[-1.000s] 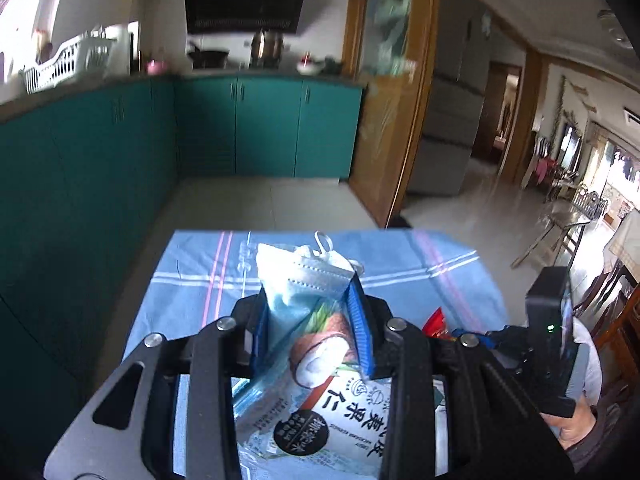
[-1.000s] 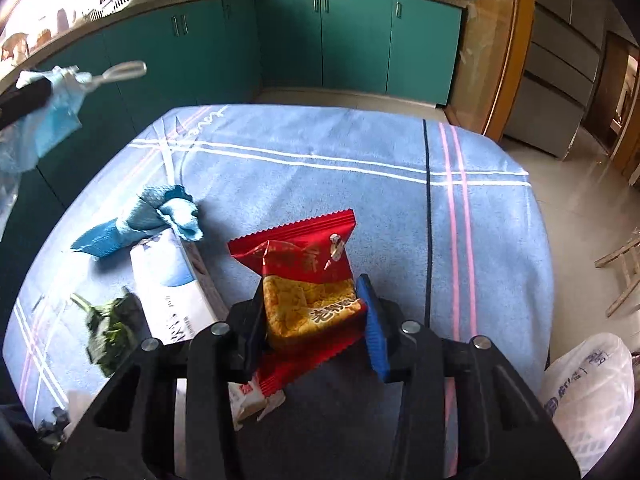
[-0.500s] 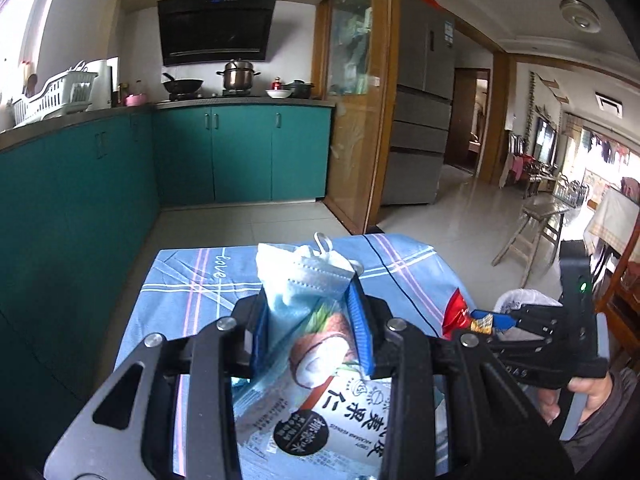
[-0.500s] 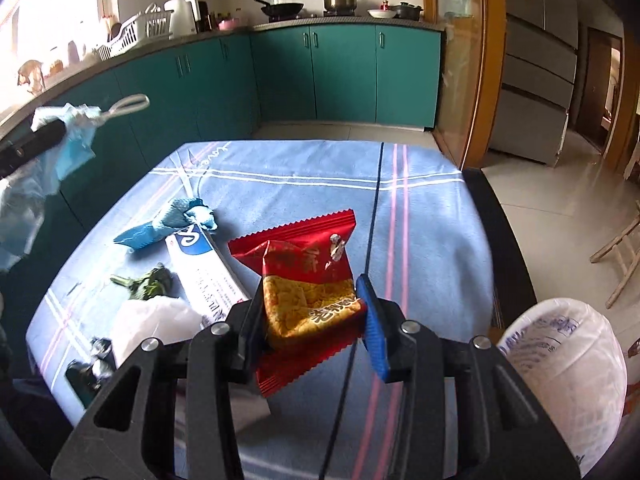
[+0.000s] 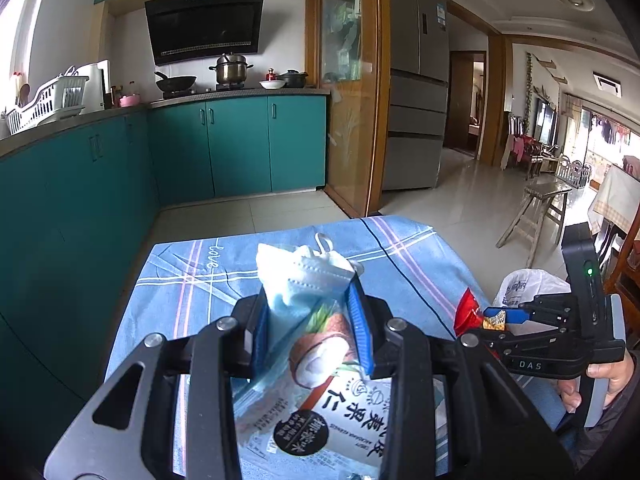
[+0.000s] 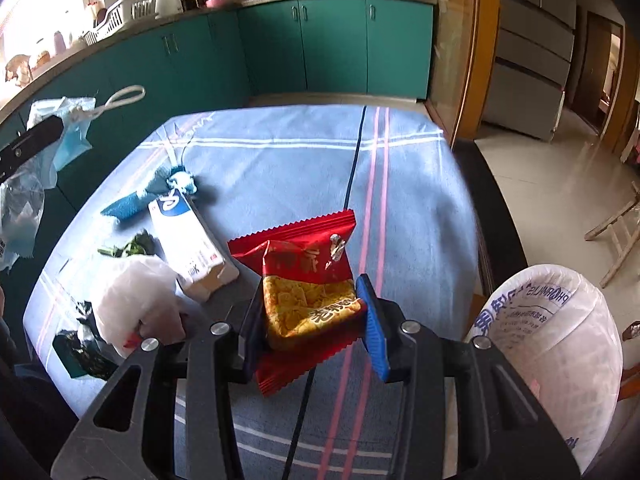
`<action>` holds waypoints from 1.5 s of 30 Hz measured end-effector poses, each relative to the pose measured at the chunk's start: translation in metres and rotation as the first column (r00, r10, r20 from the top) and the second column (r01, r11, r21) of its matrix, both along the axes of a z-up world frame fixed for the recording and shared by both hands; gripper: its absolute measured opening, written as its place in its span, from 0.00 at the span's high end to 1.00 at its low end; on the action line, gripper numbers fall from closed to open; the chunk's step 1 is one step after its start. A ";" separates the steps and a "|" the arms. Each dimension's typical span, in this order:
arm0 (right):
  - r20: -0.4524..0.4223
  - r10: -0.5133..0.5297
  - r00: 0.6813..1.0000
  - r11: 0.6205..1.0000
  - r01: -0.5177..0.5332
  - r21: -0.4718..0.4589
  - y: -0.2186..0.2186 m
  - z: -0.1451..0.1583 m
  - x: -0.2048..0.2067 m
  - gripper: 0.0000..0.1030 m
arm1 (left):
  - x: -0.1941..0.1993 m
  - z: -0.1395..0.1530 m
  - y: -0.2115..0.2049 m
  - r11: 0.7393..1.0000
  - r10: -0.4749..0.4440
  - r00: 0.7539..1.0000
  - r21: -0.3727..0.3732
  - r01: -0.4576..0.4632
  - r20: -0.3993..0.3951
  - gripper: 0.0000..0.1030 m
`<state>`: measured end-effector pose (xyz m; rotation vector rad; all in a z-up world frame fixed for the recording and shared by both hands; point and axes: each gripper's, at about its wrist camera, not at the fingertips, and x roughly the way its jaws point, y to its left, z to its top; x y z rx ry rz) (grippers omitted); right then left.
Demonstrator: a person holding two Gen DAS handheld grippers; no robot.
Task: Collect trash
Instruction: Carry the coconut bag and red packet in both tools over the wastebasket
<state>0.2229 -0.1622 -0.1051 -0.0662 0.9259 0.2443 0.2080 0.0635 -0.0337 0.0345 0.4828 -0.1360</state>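
My left gripper (image 5: 310,312) is shut on a crumpled blue face mask (image 5: 300,276) and a clear snack wrapper with a coconut picture (image 5: 320,392), held above the blue tablecloth (image 5: 192,280). My right gripper (image 6: 310,312) is shut on a red snack packet (image 6: 304,276), held above the cloth's right part (image 6: 400,200). The right gripper also shows at the right of the left wrist view (image 5: 492,320). A white bin bag (image 6: 560,340) stands open beside the table at lower right.
On the cloth at left lie a white box (image 6: 188,240), a blue wrapper (image 6: 132,204), green leaves (image 6: 132,248), a white tissue (image 6: 136,292) and a dark wrapper (image 6: 80,344). Teal cabinets (image 6: 320,40) stand behind. A wooden stool (image 5: 540,212) stands at right.
Both grippers have risen and pulled back with their loads. The right gripper has moved right, so the white bin bag now fills more of its view.
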 end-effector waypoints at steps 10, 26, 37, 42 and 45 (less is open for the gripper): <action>-0.027 0.009 1.000 0.998 -0.011 -0.054 0.009 -0.017 0.003 0.55 | -0.003 -0.003 0.000 1.000 0.008 1.000 0.001 -0.008 -0.003 0.65; -0.043 0.044 0.998 0.997 -0.047 -0.062 0.025 -0.038 0.017 0.71 | -0.005 -0.002 0.001 1.000 0.008 1.000 -0.011 -0.008 0.010 0.65; 0.070 -0.051 0.996 0.999 0.050 0.018 -0.014 -0.003 0.003 0.74 | -0.009 0.000 -0.023 1.000 -0.016 0.999 0.017 0.016 0.032 0.65; 0.109 -0.130 0.986 0.991 0.127 0.033 -0.046 0.008 0.000 0.74 | -0.010 0.001 -0.056 0.996 -0.033 0.998 0.081 0.028 0.058 0.65; 0.121 -0.169 0.978 0.986 0.165 0.037 -0.065 0.013 -0.003 0.74 | -0.014 -0.002 -0.079 0.991 -0.056 0.996 0.126 0.048 0.065 0.65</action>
